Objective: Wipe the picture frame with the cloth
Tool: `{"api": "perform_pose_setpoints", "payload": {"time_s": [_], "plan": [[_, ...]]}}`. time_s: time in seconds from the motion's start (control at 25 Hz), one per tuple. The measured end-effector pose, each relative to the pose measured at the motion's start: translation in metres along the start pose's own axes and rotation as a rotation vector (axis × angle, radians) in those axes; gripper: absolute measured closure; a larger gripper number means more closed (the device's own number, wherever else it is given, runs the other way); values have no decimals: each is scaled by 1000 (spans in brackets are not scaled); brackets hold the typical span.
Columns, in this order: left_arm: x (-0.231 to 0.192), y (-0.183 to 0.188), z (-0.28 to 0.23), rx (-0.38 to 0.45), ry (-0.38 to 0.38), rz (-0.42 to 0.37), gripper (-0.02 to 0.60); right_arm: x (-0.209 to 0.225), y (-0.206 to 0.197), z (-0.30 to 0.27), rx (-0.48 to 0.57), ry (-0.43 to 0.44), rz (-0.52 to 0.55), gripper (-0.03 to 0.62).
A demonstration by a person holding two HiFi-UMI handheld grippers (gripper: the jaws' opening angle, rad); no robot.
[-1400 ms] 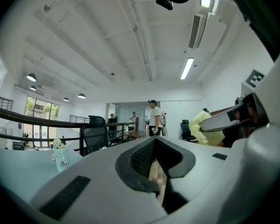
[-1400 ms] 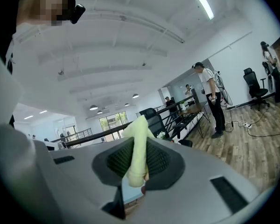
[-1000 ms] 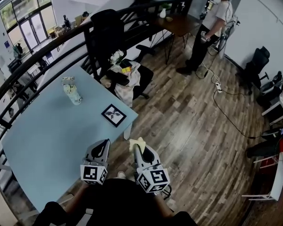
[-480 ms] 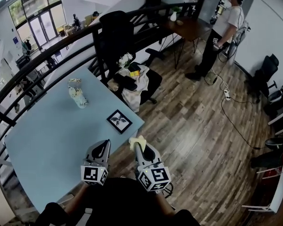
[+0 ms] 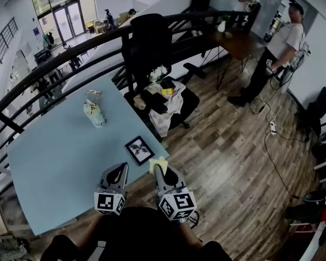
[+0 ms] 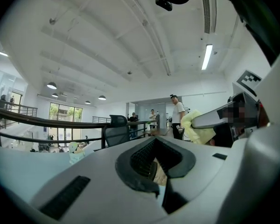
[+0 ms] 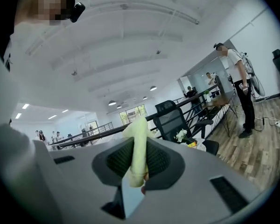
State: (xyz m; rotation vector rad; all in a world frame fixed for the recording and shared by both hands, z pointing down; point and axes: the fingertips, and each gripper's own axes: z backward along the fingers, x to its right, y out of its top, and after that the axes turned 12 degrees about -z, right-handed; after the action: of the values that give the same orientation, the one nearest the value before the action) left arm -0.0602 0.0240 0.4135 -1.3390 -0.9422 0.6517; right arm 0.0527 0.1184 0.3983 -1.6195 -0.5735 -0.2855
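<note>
The small black picture frame [image 5: 140, 150] lies flat on the light blue table [image 5: 54, 162], near its right corner. Both grippers hover side by side just short of the table's near edge, below the frame. My right gripper [image 5: 158, 169] is shut on a pale yellow cloth [image 5: 157, 163], and the folded cloth [image 7: 136, 141] sticks up between its jaws [image 7: 137, 167]. Left of it, my left gripper [image 5: 119, 170] has its jaws together with nothing between them [image 6: 154, 164]. In the left gripper view the cloth [image 6: 196, 127] shows at the right.
A pale figurine [image 5: 94, 112] stands further back on the table. Past the table's far corner is a black office chair [image 5: 152, 48] piled with flowers and cloths, then a dark railing [image 5: 54, 72]. A person [image 5: 274, 53] stands by a wooden desk [image 5: 236, 41] on the plank floor.
The head view has swung, so the table and the frame now sit lower and closer to the grippers. Both grippers keep their pose, and the cloth stays in the right one.
</note>
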Motion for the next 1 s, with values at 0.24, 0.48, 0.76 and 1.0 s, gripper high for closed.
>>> {"api": "perform_pose_setpoints", "payload": {"time_s": [0.24,0.48,0.76,1.0], "plan": [[-4,-7,-21,-35,108,24,584,18,17,-31,-68,80,4,536],[-11,-4,-38,-68,217,23,584,31,32,-59,-126,166,9,536],[-16,-5,-51,-106,360,33,584,42,44,-91,-199,277,13,536],[-13,7,-58,-135,457,7,584,48,52,-111,-252,373,24,536]]}}
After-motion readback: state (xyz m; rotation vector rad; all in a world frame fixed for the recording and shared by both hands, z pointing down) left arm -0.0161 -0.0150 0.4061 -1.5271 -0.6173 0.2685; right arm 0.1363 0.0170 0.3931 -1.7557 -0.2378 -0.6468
